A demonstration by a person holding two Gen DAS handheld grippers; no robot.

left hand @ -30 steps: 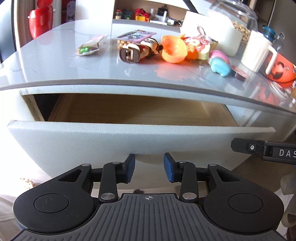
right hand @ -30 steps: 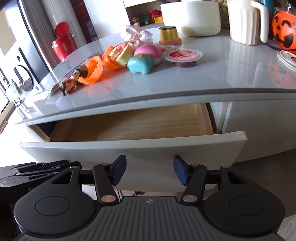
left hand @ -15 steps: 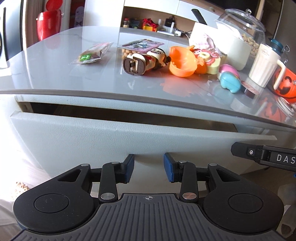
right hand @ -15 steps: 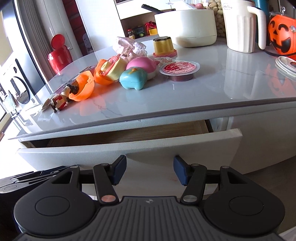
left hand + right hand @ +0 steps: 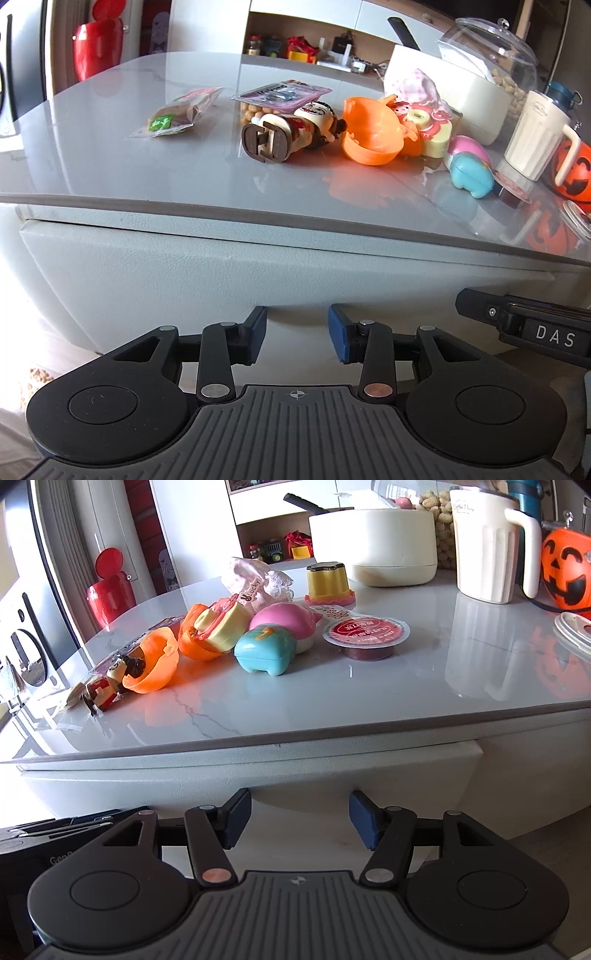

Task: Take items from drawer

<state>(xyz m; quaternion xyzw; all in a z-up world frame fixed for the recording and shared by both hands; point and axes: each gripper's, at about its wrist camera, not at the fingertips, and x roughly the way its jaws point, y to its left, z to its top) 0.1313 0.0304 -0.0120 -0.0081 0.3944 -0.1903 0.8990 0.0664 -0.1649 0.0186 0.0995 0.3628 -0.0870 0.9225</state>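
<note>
The drawer (image 5: 221, 266) sits flush under the edge of the grey countertop (image 5: 110, 158), its pale front closed, with no gap showing in either view; the left gripper (image 5: 297, 334) is low in front of it, blue-padded fingers (image 5: 258, 328) spread apart with nothing between them; the right gripper (image 5: 300, 821) is likewise low before the drawer front, its fingers parted and empty (its black body shows at the right edge of the left wrist view).

The items lie on the countertop in a loose row from left to right: a clear snack packet (image 5: 177, 112) at the far left; a purple-topped packet of round snacks (image 5: 280, 94) beyond a small figurine (image 5: 291, 134) lying on its side; an orange capsule half (image 5: 369, 136) just right of the figurine; a yellow and pink toy (image 5: 221, 626) resting in a second orange shell; a teal case (image 5: 266, 650) touching a pink case (image 5: 286, 622) behind it; a sealed red-lidded cup (image 5: 365, 637) near their right; a yellow pudding cup (image 5: 328, 583) farther back beside a pink frilled pouch (image 5: 255, 581).

Farther right stand a white bowl-shaped container (image 5: 373, 542), a cream lidded mug (image 5: 484, 542) and an orange pumpkin bucket (image 5: 567, 574); a red bin (image 5: 109, 594) stands far left.
</note>
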